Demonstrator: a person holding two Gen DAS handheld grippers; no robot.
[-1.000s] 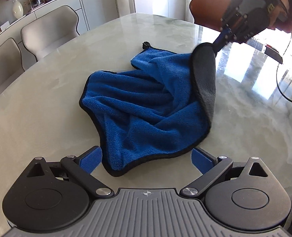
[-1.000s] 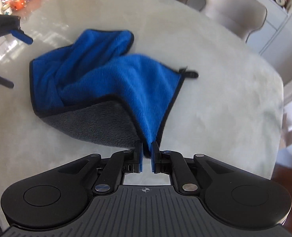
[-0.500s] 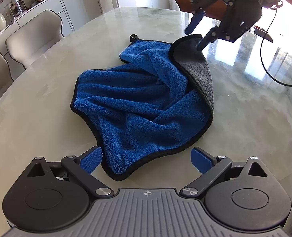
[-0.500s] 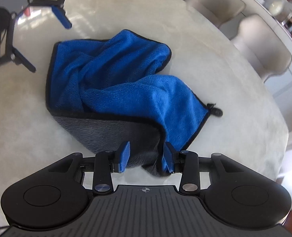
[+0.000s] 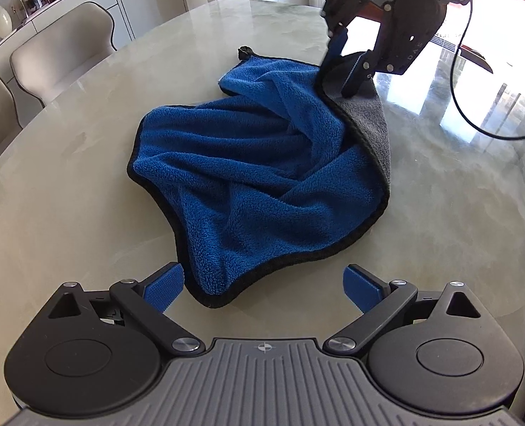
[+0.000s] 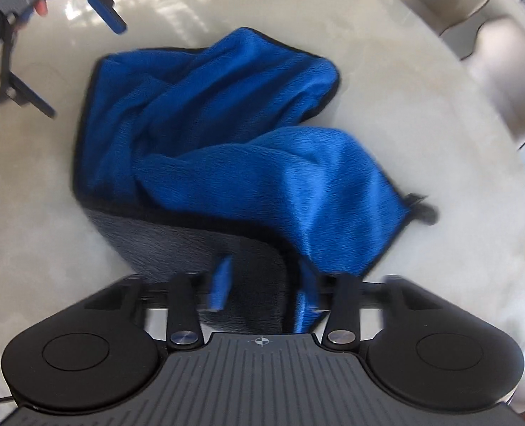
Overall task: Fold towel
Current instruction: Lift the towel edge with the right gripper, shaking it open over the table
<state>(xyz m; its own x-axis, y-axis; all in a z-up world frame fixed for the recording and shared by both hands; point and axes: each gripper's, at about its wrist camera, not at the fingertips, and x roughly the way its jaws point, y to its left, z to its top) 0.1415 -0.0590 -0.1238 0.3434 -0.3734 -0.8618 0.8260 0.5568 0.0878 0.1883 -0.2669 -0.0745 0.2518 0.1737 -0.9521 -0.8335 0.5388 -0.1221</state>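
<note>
A blue towel point(image 5: 255, 174) with a black hem and grey underside lies crumpled on the marble table point(image 5: 85, 163). One side is turned over, showing a grey flap point(image 5: 369, 120). My left gripper point(image 5: 262, 284) is open, its pads either side of the towel's near corner point(image 5: 209, 298). My right gripper point(image 5: 347, 60) is open at the far grey corner, its fingers straddling that corner. In the right wrist view the towel point(image 6: 227, 135) and grey flap point(image 6: 177, 241) lie in front of the open right gripper point(image 6: 262, 284); the left gripper point(image 6: 49, 60) is at the far left.
Beige chairs point(image 5: 60, 49) stand along the table's left side with a sideboard behind. A brown chair point(image 5: 369, 10) and a black cable point(image 5: 475, 106) are at the far right. A hanging loop point(image 5: 244, 51) sticks out of the towel's far corner.
My right gripper opened and let go of the towel's corner, which dropped onto the table as a grey flap. The right gripper has come lower over it. My left gripper stays open.
</note>
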